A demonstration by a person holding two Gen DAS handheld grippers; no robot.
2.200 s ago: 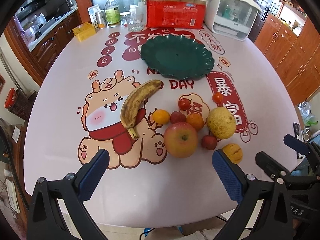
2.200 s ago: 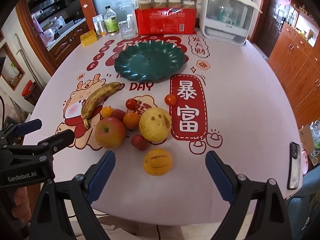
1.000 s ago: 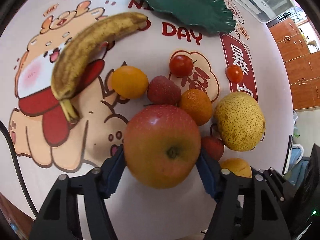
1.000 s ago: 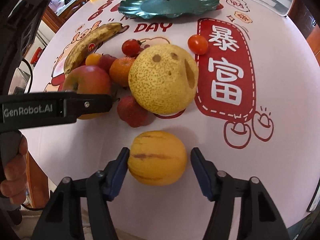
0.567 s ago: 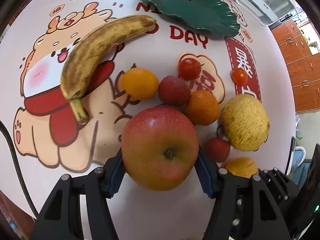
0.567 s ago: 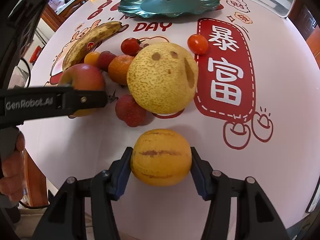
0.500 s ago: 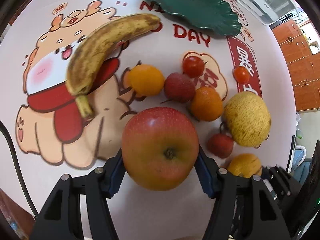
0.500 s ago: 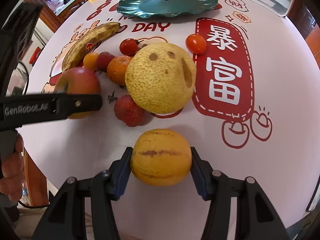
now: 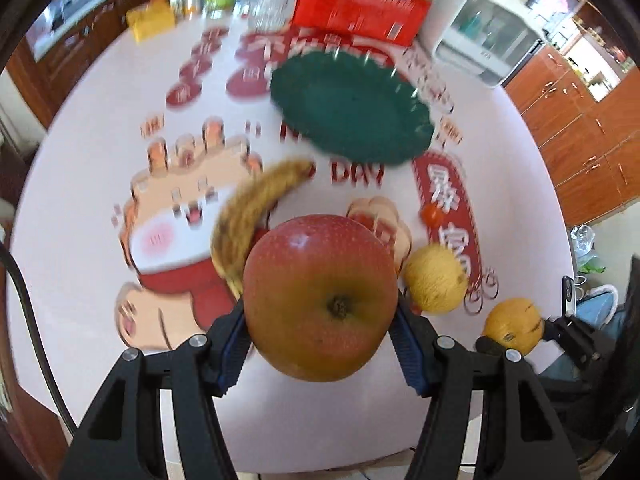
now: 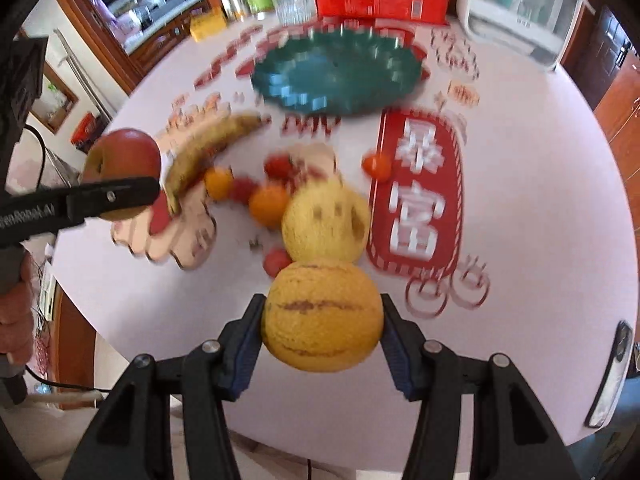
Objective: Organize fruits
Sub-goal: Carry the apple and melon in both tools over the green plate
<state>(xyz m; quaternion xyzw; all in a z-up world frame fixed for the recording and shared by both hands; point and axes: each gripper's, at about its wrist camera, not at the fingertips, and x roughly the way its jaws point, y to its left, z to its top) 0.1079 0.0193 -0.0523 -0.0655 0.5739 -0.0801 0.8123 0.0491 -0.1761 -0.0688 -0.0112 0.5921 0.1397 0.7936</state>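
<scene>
Fruits counted: 1 apple (image 9: 320, 298) clamped in the left tongs (image 9: 320, 344), 1 striped yellow melon (image 10: 321, 317) clamped in the right tongs (image 10: 322, 354), both above the bench (image 10: 520, 200); 1 banana (image 10: 208, 148), 1 green plate (image 10: 336, 76) beyond.

Left wrist view: mounted behind the left gripper (image 9: 320, 340), looking forward and down across the table (image 9: 100, 160), apple (image 9: 320, 300) filling the near centre, green plate (image 9: 352, 116) at 12 o'clock. Right wrist view: same forward, downward aim from behind the right gripper (image 10: 322, 338), striped yellow fruit (image 10: 322, 316) close at centre, plate (image 10: 336, 76) again at 12. Shared: plate, banana (image 9: 256, 208), pear (image 9: 434, 280); left gripper seen at 9 o'clock, right gripper at 4. Both blurred.
</scene>
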